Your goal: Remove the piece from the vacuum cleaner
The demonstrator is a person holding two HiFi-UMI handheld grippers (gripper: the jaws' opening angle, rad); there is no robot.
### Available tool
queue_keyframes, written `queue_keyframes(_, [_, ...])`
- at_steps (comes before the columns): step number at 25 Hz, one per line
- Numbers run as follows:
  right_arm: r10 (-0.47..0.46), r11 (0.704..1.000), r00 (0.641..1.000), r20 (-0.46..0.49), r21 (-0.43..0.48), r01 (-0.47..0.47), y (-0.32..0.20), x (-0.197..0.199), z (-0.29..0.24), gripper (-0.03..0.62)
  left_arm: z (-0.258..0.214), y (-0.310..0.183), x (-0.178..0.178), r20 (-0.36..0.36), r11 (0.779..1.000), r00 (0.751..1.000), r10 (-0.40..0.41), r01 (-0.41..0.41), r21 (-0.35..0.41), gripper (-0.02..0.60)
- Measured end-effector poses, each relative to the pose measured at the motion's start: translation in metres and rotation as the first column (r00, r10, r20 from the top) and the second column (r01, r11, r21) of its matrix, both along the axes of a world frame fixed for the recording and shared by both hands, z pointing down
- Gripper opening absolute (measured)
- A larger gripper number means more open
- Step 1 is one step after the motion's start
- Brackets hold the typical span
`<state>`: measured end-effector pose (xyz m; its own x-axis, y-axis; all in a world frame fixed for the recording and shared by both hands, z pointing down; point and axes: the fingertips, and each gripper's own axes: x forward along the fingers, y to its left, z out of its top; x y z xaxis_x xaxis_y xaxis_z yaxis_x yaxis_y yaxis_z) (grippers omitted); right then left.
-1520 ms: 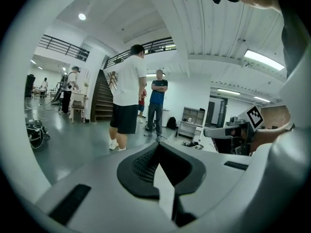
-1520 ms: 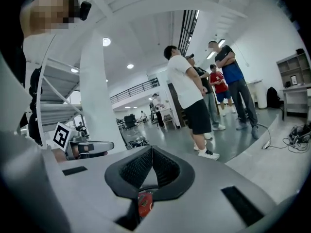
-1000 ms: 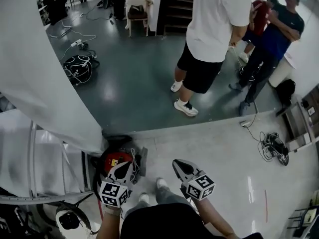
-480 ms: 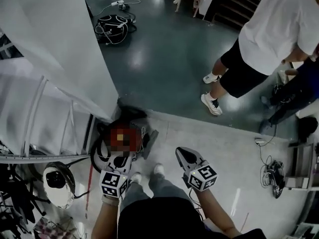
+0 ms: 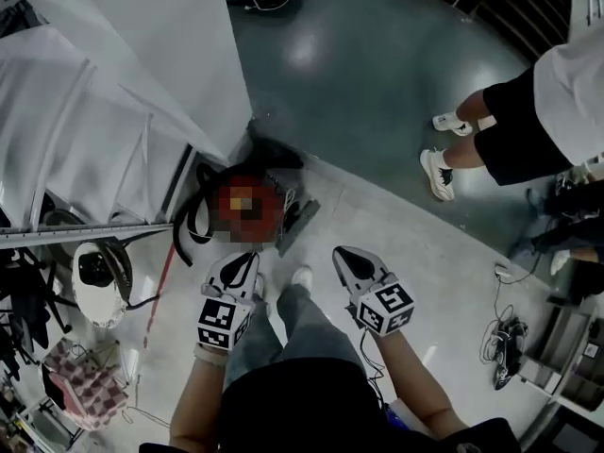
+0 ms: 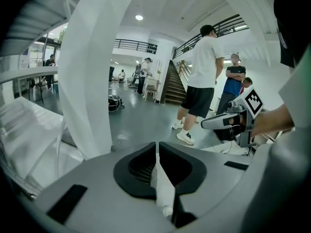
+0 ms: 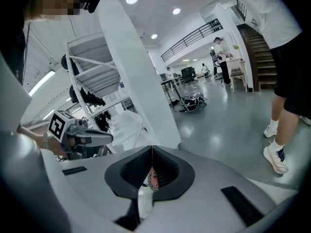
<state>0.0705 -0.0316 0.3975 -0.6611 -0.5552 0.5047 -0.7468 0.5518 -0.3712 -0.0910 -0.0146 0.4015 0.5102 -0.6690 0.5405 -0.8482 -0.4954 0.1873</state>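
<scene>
The vacuum cleaner is a red and black canister on the floor by the foot of a white pillar, with a black hose looping at its left. My left gripper hovers just short of it, shut and empty. My right gripper is held level with it, further right, also shut with nothing in it. In the left gripper view the jaws meet at the tips. In the right gripper view the shut jaws leave a sliver of the red vacuum cleaner visible below them.
A white pillar and a metal shelf rack stand at the left. A white round device and a checked bag lie below the rack. A person in black shorts stands at the right. Cables lie on the floor.
The view has swung left and down. The vacuum cleaner, under the left gripper's tips a second ago, now lies ahead of them. Both grippers stay shut.
</scene>
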Motion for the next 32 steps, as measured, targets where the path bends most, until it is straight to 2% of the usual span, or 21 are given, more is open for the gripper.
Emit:
queue_keyframes(4, [-0.081,0.996,0.996,-0.034,-0.027,0.081,-0.001,-0.013,0.036,0.028,0.029,0.006,-0.004,0.018,0.999,1.000,-0.024,0.024,-0.034,0.020])
queue_keyframes(13, [-0.162,0.983,0.984,-0.073,-0.105,0.154,-0.001,-0.022,0.119,0.029,0.112,0.027,-0.009,0.012,0.986,0.994,-0.109,0.109,-0.125,0.020])
queue_keyframes(19, [-0.258,0.965,0.948,-0.185,-0.104,0.242,0.000,-0.024,0.174,0.029,0.168,0.040,-0.002,0.000,0.975,0.992,-0.126,0.124,-0.183,0.020])
queue_keyframes(28, [-0.279,0.954,0.941,-0.191,-0.163,0.250,-0.018,-0.030,0.252,0.029,0.255,0.036,0.008,-0.022,0.960,0.990,-0.138,0.129,-0.249,0.020])
queue_keyframes(32, [-0.327,0.941,0.916,-0.234,-0.170,0.293,-0.021,-0.030,0.287,0.029,0.288,0.031,0.012,-0.021,0.955,0.990,-0.140,0.129,-0.267,0.026])
